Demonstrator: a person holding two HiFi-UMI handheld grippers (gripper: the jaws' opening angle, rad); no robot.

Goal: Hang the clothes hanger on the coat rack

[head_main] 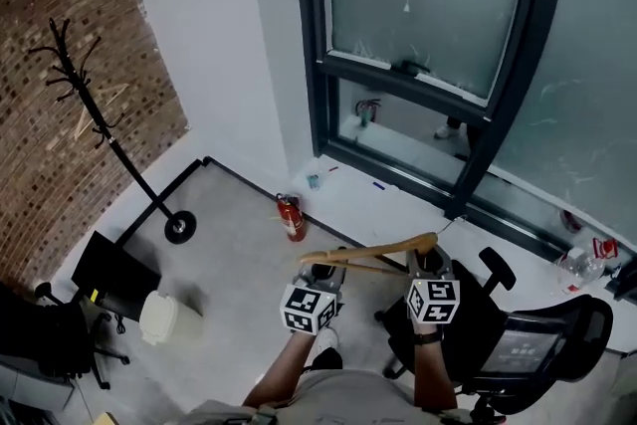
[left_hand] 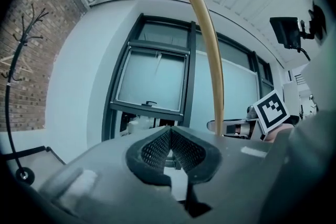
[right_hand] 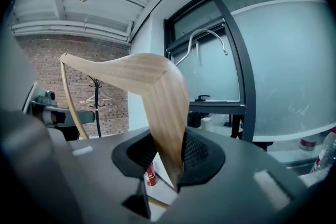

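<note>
A black coat rack [head_main: 88, 105] stands in the far left corner by the brick wall, with a pale hanger [head_main: 100, 109] on its branches. It also shows in the left gripper view [left_hand: 14, 65] and the right gripper view [right_hand: 97, 105]. My right gripper [head_main: 430, 264] [right_hand: 168, 152] is shut on one arm of a wooden clothes hanger [head_main: 373, 254] [right_hand: 157, 92]; its metal hook [right_hand: 207, 39] points up. My left gripper [head_main: 320, 282] [left_hand: 169, 134] is shut with nothing between its pads. The hanger's bar [left_hand: 210, 50] rises just to its right.
A red fire extinguisher [head_main: 291, 217] stands on the floor below the dark-framed window [head_main: 428, 5]. A black office chair [head_main: 528, 343] is close at the right. A white bin [head_main: 164, 317] and another black chair [head_main: 60, 338] are at the left. Bottles [head_main: 582, 264] sit on the sill.
</note>
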